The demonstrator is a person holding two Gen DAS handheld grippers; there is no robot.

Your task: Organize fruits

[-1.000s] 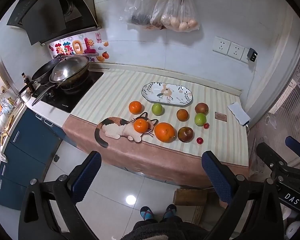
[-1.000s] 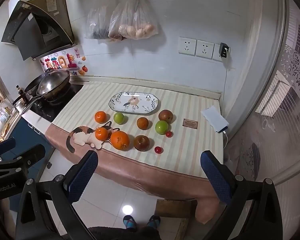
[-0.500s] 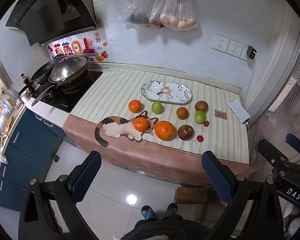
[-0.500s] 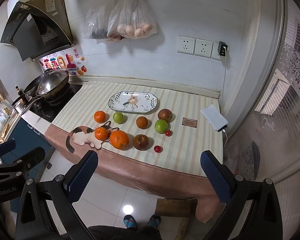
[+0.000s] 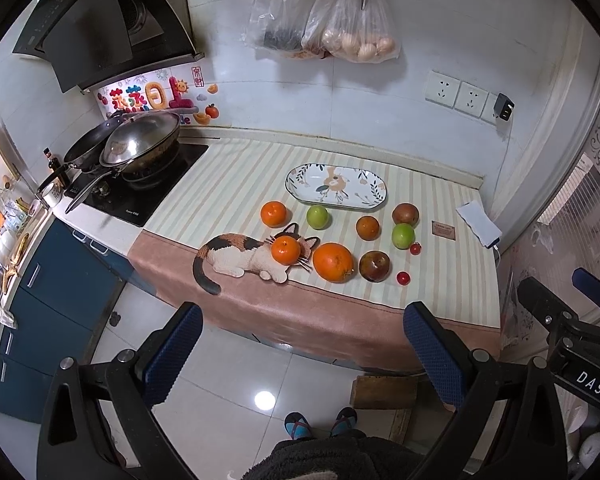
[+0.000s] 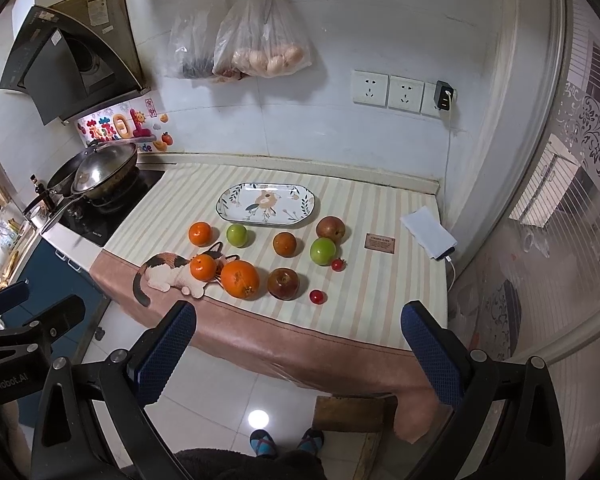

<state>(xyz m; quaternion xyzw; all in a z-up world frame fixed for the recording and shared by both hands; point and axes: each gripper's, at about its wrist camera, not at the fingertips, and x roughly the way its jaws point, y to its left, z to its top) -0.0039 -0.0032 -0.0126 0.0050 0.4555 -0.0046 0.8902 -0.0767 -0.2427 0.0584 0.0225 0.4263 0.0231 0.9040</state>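
Observation:
Several fruits lie on a striped cloth on the counter (image 5: 236, 184): a large orange (image 5: 333, 262), smaller oranges (image 5: 286, 251), two green apples (image 5: 318, 216), dark red apples (image 5: 375, 266) and small red tomatoes (image 5: 403, 278). An empty patterned oval plate (image 5: 336, 190) sits behind them, also in the right wrist view (image 6: 266, 203). My left gripper (image 5: 300, 356) is open and empty, held well back from the counter above the floor. My right gripper (image 6: 298, 354) is open and empty too, equally far back. The large orange (image 6: 240, 279) also shows in the right wrist view.
A stove with a wok (image 5: 140, 146) is left of the cloth. A white power bank (image 6: 429, 233) and a small brown card (image 6: 378, 242) lie at the right. Bags (image 5: 356, 36) and scissors hang on the wall. A wooden block (image 5: 382, 392) sits on the floor by my feet.
Both grippers have drifted slightly; the counter and fruits look marginally closer. Nothing on the counter has moved.

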